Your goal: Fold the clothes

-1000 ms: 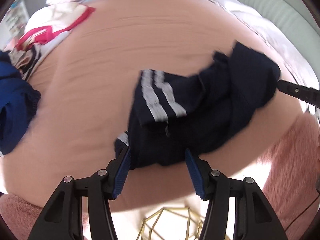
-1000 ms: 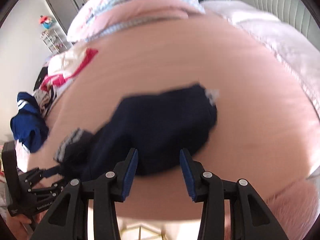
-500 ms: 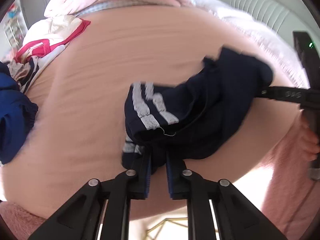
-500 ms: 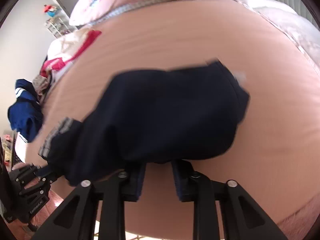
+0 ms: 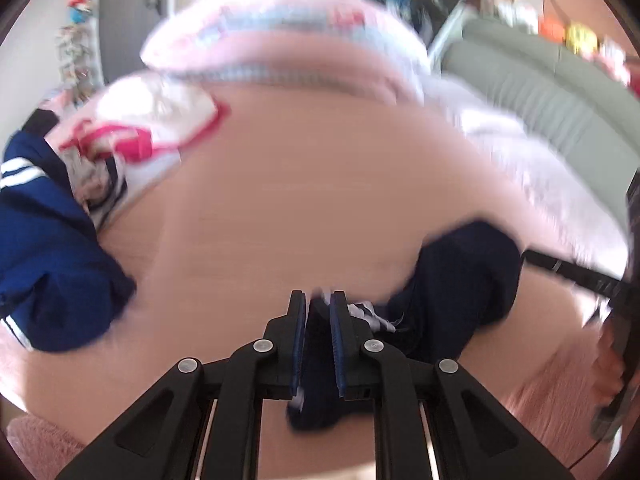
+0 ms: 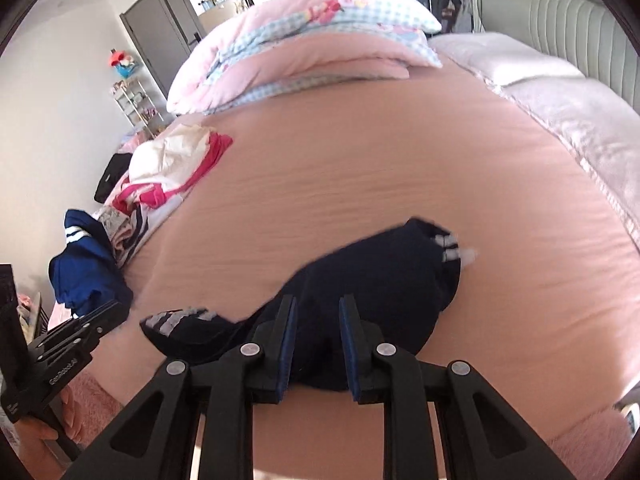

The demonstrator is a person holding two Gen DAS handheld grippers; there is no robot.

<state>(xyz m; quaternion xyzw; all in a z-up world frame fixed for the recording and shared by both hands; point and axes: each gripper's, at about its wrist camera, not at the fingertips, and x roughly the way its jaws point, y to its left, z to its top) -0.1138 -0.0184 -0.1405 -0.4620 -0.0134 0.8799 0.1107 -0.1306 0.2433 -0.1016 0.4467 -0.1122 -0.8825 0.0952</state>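
While both tools are angled down over the pink bed sheet (image 6: 360,168), a navy garment (image 6: 372,288) with white stripes is held between them just above the sheet near its close edge. The left gripper (image 5: 319,300) is closed on one end of the garment, dark cloth being pinched between its blue pads and hanging below them. The right gripper (image 6: 316,312) is clamped on the other end, a thick fold of the same cloth being pressed between its fingers; a striped corner is seen draped to the left and another to the upper right. In the right wrist view the left tool is seen at the lower left edge, gripped by a hand (image 6: 38,436). Along the left side of the sheet a blue striped garment (image 6: 86,272) is piled, and beyond it a heap of white and pink clothes (image 6: 172,168). At the far end folded pink and checked bedding (image 6: 304,44) is stacked, with a pale quilt (image 6: 560,104) along the right side and a padded headboard (image 6: 560,20) behind it. Nothing lies on the open middle of the sheet. The left wrist view is blurred.
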